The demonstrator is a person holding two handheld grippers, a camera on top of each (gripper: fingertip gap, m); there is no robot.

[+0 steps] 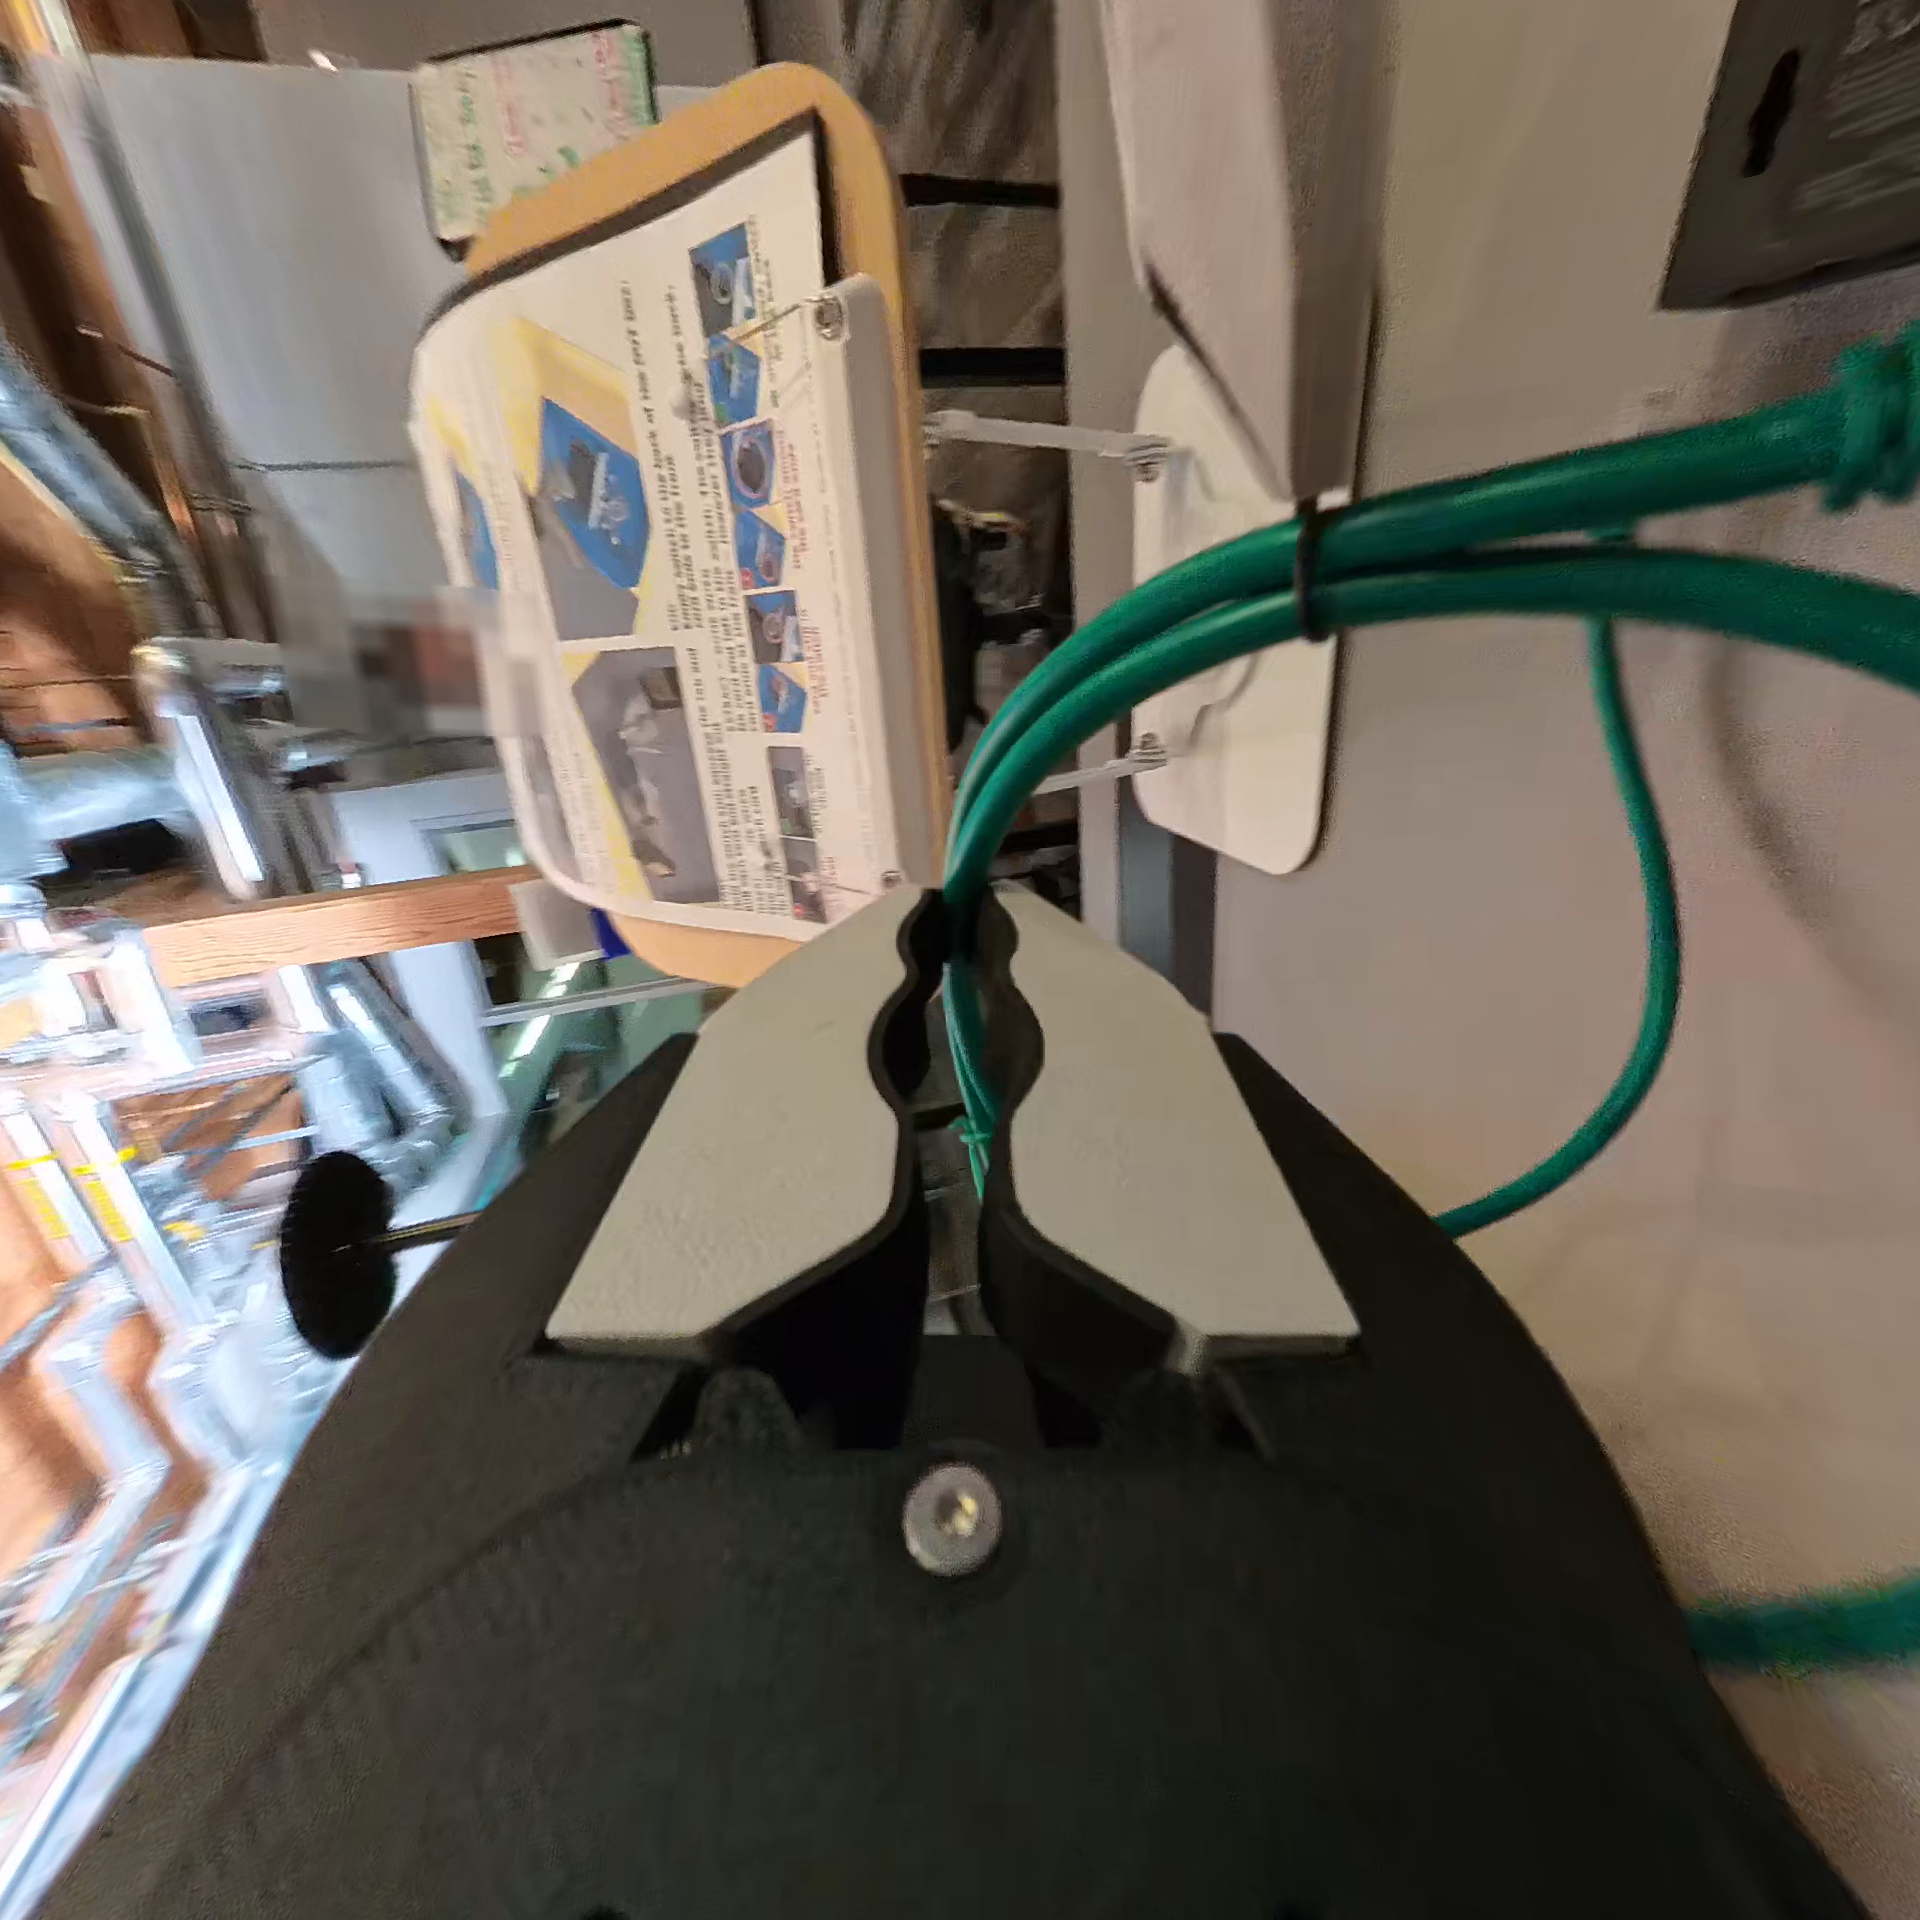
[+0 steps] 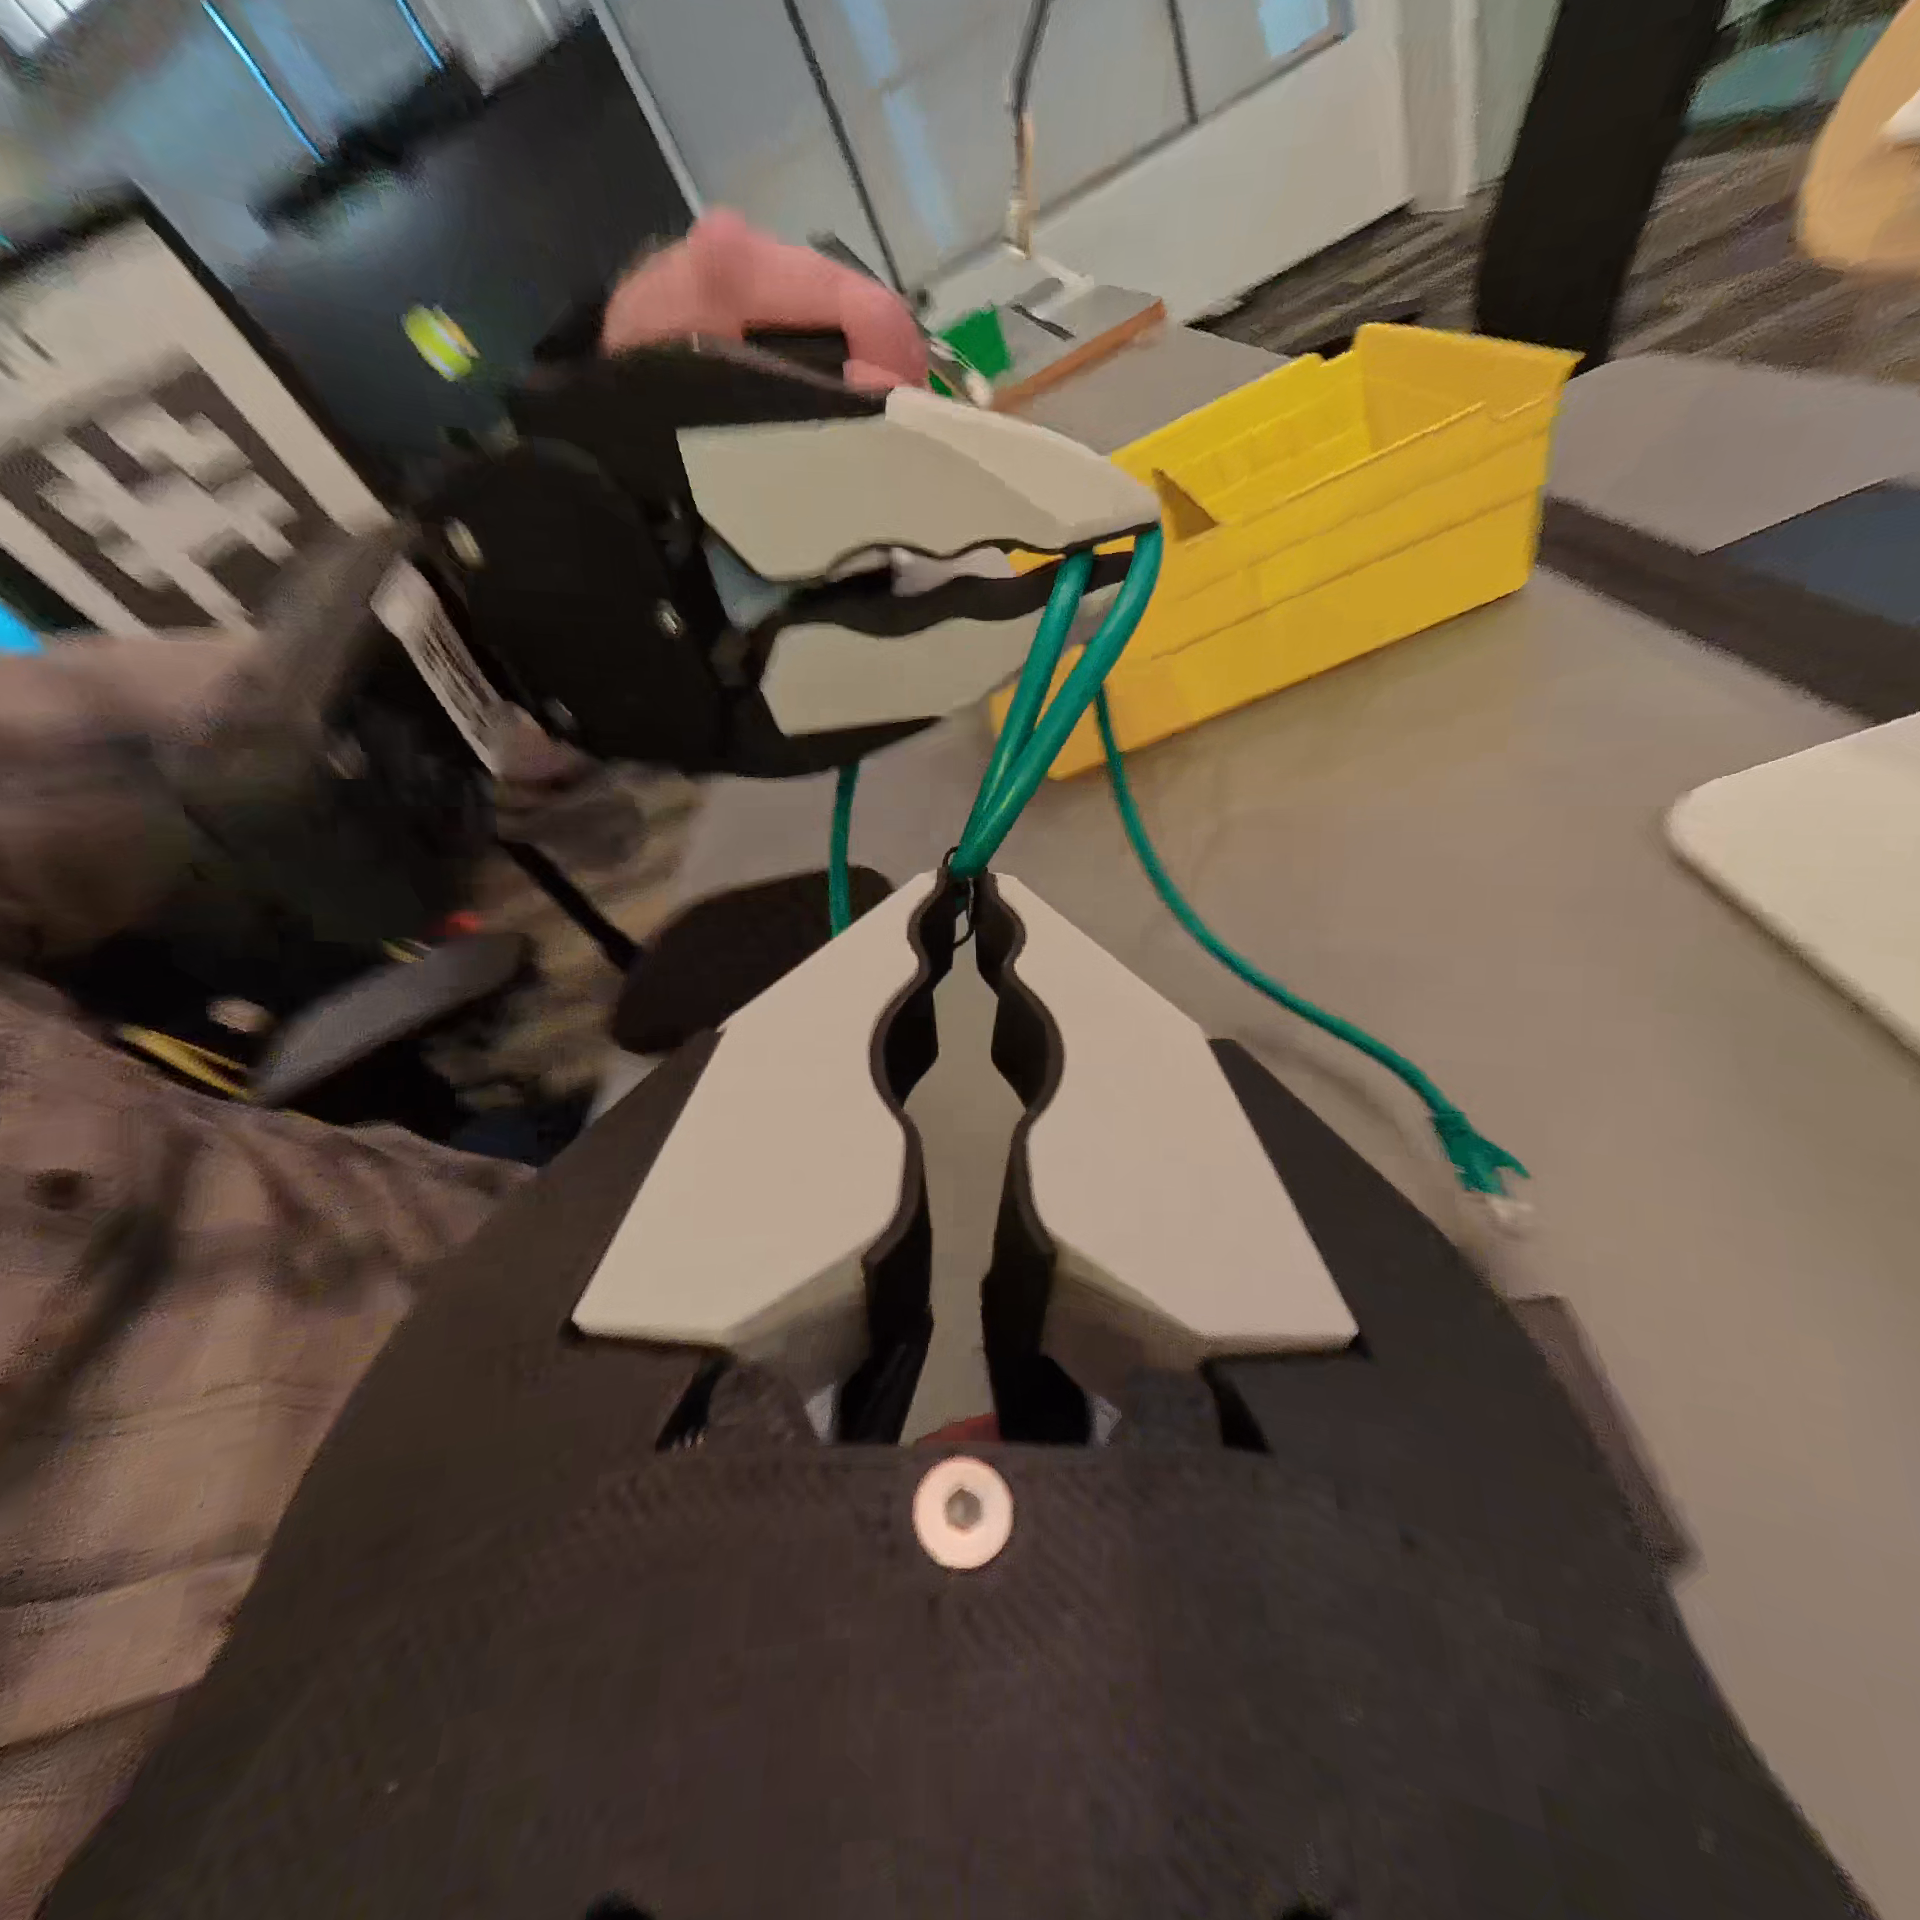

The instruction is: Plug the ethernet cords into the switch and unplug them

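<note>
Ethernet cords (image 1: pixel 1174 644) in the left wrist view were green, round-jacketed and bundled by a thin black tie. They arced from the right edge of the frame down to centre, where the left tool (image 1: pixel 961 935) was pressed together on two strands at its tips. A looser strand looped at lower right over the grey tabletop (image 1: pixel 1455 1039). No switch could be identified with certainty.

In the right wrist view, the right tool (image 2: pixel 964 902) was pinching the bundle at a tied point in frame centre. The left tool (image 2: pixel 1081 556) appeared at upper centre, clamped on the same strands above the tabletop (image 2: pixel 1455 831), in front of a yellow bin (image 2: pixel 1351 520). One free end with a clear plug (image 2: pixel 1481 1169) trailed to the right.

Judgement: the cords should handle as light, limp and springy. The plug latch is likely fragile, so grasping is advised on the boot just behind the plug.
</note>
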